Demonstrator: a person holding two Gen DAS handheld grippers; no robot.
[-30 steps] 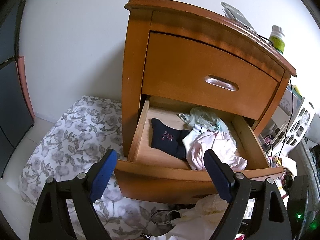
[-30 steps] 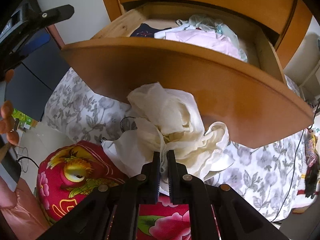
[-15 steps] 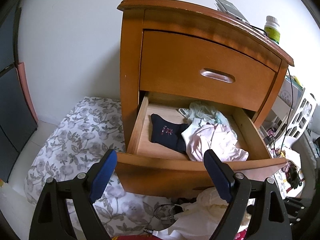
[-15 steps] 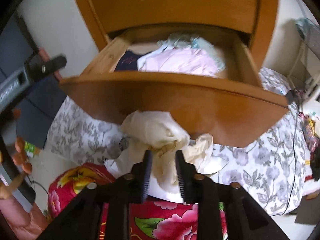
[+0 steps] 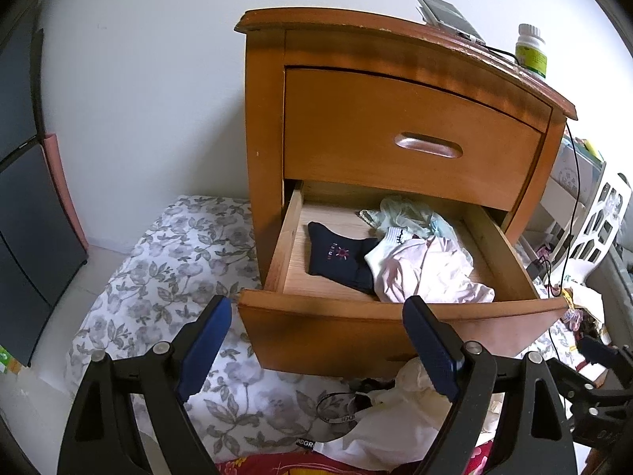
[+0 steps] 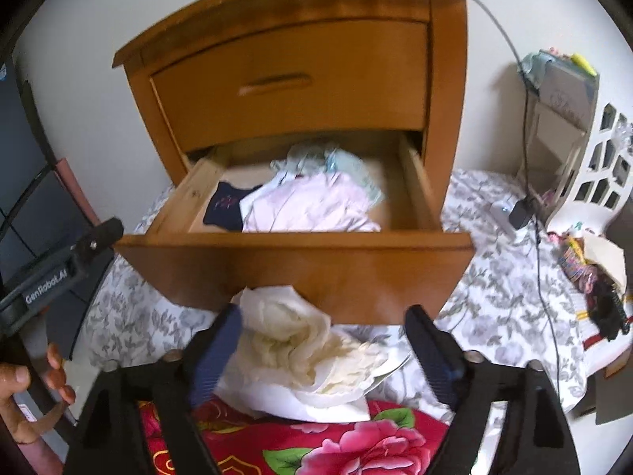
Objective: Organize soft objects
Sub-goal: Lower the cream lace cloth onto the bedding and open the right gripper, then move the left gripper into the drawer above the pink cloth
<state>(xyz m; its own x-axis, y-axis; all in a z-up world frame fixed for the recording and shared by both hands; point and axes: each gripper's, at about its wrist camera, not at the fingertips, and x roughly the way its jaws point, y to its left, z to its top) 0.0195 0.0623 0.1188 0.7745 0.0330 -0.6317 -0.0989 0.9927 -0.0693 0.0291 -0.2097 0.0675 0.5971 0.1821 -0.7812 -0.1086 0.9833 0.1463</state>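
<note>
The left gripper (image 5: 316,340) hangs with its blue pads wide apart and nothing between them, before the open lower drawer (image 5: 395,328) of a wooden nightstand (image 5: 356,79); a navy sock (image 5: 340,255) lies toward the drawer's left side, touching a pink garment (image 5: 431,273) toward its right front corner; pale green cloth (image 5: 407,213) sits at the back edge; cream cloth (image 5: 403,415) lies on the floral sheet (image 5: 166,277) below the drawer front.

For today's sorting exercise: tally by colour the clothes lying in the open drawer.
Navy: 1, the sock
Pink: 1, the garment
Pale green: 1, the bundle
White: 1, the sock cuff
Total: 4
</note>
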